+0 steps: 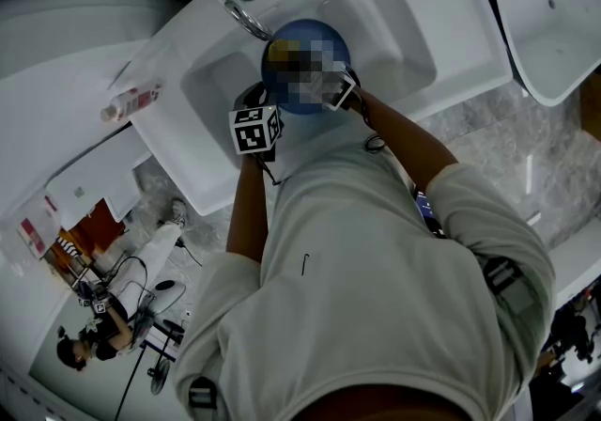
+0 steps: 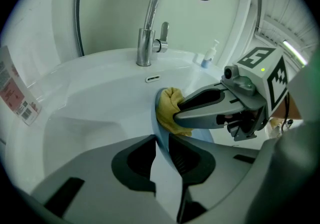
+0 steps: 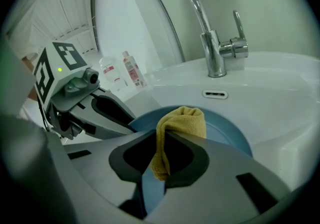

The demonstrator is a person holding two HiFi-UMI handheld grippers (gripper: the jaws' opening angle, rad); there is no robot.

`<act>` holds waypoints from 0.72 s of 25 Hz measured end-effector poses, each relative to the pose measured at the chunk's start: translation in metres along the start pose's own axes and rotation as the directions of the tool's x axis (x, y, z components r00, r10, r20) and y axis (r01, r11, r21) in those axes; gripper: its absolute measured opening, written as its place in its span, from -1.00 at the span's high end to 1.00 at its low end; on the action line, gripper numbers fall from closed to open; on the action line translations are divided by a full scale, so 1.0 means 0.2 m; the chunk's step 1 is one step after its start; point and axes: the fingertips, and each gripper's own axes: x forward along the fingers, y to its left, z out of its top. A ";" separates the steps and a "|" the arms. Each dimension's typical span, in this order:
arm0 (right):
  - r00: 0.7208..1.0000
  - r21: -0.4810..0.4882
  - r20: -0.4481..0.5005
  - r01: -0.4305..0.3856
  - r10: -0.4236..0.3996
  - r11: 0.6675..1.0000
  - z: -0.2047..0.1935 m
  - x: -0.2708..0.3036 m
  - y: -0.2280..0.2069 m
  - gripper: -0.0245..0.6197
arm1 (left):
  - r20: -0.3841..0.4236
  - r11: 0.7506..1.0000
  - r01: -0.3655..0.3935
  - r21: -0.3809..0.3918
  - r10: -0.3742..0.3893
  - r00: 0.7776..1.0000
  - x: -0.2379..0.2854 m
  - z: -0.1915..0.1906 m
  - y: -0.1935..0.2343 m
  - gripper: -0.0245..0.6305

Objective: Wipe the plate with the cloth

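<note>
Right gripper view: the right gripper [image 3: 159, 142] pinches the yellow cloth [image 3: 184, 120] against the blue plate [image 3: 227, 135] — held over the sink [image 3: 280, 93] by the left gripper [image 2: 162, 143], its jaws clamped on the rim.

I count two grippers, my left gripper [image 2: 161, 143] and right gripper [image 3: 159, 138]. One plate [image 3: 225, 133] in my left, one cloth [image 3: 182, 123] in my right. Ahead: one tap [image 3: 215, 48], one basin [image 3: 280, 93], two bottles [image 3: 131, 69].
</note>
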 end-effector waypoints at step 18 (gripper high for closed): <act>0.975 -0.189 -0.151 -0.191 0.164 0.963 -0.26 -0.03 0.31 0.78 | -0.037 0.999 -0.034 -0.026 0.033 0.999 -0.01 -0.06 0.02 0.63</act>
